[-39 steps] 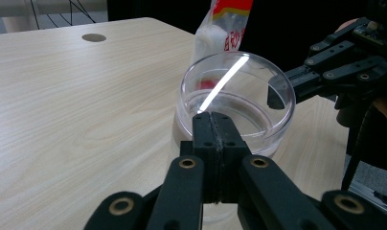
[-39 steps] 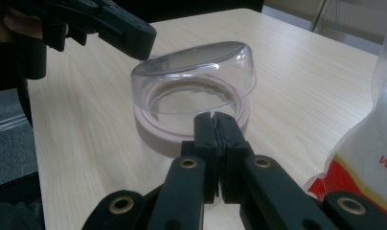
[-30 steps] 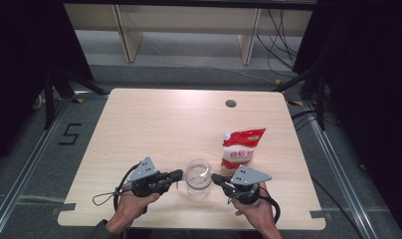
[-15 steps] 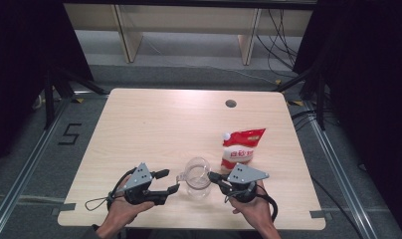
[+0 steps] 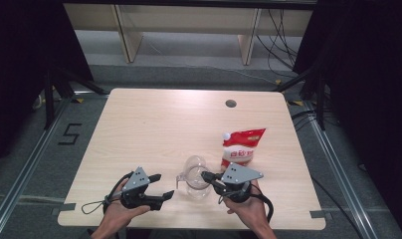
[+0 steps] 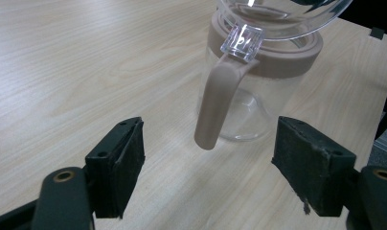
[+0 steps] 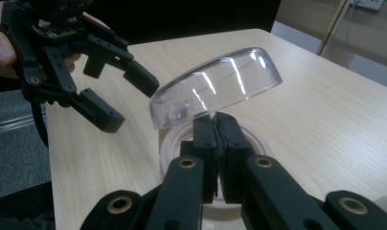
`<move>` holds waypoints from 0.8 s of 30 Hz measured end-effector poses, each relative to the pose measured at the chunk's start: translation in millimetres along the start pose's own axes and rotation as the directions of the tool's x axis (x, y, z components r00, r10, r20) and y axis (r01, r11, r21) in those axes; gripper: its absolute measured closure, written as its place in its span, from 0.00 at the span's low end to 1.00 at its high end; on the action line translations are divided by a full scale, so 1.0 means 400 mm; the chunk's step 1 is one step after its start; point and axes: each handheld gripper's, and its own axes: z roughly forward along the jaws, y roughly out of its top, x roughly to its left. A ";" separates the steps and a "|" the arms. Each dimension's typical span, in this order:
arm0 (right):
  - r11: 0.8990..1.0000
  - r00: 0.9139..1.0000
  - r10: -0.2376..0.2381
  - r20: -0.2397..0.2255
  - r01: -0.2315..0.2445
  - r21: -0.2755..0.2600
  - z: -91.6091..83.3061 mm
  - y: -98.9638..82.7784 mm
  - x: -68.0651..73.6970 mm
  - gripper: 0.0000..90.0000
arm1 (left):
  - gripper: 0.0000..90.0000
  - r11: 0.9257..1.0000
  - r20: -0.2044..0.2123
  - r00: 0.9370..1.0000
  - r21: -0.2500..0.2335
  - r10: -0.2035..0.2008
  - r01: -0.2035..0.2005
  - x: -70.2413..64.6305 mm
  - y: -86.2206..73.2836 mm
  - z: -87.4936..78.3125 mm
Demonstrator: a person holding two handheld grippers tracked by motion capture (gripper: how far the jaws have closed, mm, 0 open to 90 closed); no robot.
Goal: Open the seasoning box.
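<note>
A clear glass jug with a beige collar and a beige handle stands near the front of the wooden table. Its clear domed lid is tipped up. My right gripper reaches in from the right and is shut on the lid's edge, its pads pressed together over the collar. My left gripper sits to the left of the jug, open. Its jaws have just been opening. The handle lies beyond its pads, untouched.
A red and white pouch stands just behind and right of the jug. A round cable hole sits near the table's far edge. Both hands rest at the near edge. Shelving and cables lie beyond the table.
My left gripper let go of the jug's handle, opened wide and drew back to the left and toward the near edge. The right gripper stayed shut at the lid.
</note>
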 end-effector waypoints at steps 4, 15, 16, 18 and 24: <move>1.000 1.000 -0.011 -0.012 0.011 0.003 0.005 0.008 0.006 0.98 | 0.29 1.000 -0.006 1.000 0.000 0.007 -0.007 -0.001 -0.003 0.000; 1.000 1.000 -0.004 -0.005 0.004 -0.006 0.019 0.016 0.017 0.97 | 0.28 1.000 -0.024 1.000 0.015 0.011 -0.011 0.003 -0.010 0.002; 1.000 1.000 -0.011 -0.005 0.011 -0.006 0.020 0.017 0.018 0.97 | 0.28 1.000 -0.014 1.000 0.014 0.019 -0.019 0.005 -0.011 0.003; 1.000 1.000 0.002 -0.010 -0.002 -0.002 0.021 0.019 0.023 0.97 | 0.27 1.000 -0.021 1.000 0.013 0.012 -0.012 0.005 -0.013 0.005; 1.000 1.000 -0.010 -0.024 0.010 -0.008 0.031 0.024 0.029 0.96 | 0.26 1.000 -0.042 0.999 0.016 0.008 -0.007 0.008 -0.013 0.003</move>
